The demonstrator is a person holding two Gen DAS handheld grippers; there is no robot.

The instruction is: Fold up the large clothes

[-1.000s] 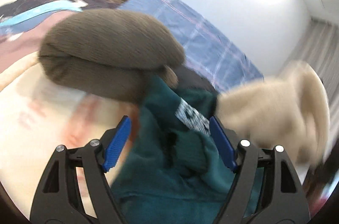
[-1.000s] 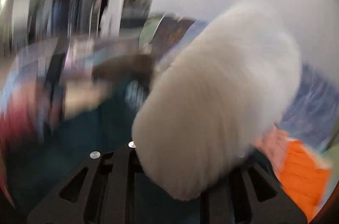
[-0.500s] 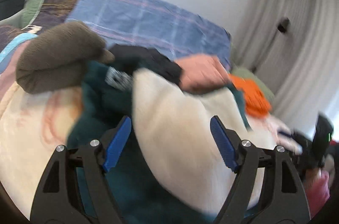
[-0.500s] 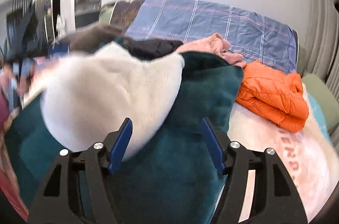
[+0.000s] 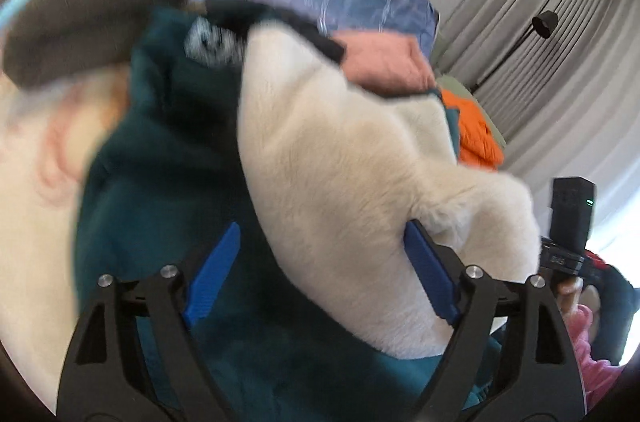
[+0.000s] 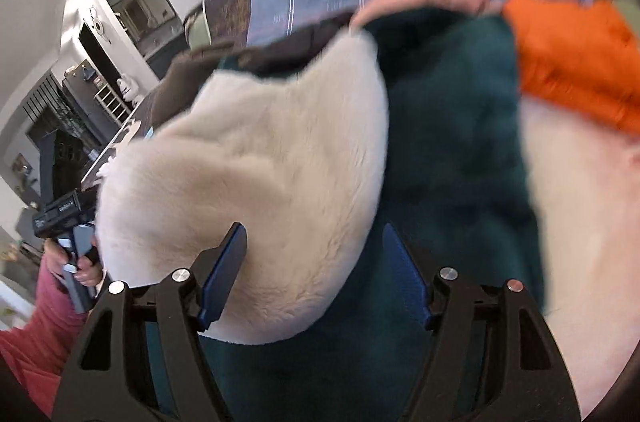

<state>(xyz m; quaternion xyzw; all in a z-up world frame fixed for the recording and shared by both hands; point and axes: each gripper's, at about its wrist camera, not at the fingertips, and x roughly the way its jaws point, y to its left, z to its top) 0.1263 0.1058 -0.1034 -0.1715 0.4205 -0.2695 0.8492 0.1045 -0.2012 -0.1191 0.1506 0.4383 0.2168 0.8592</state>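
Bed piled with clothes; cream fleece draped over teal garment. Left gripper fingers just widened, spread, fleece between, unpinched. Right gripper fingers just opened, fleece edge between

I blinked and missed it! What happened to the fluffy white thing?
The right claw let go of the cream fleece; its jaws have just been opening. The fleece dropped onto the teal garment. The left claw, open, swung over it. The orange jacket stayed put.
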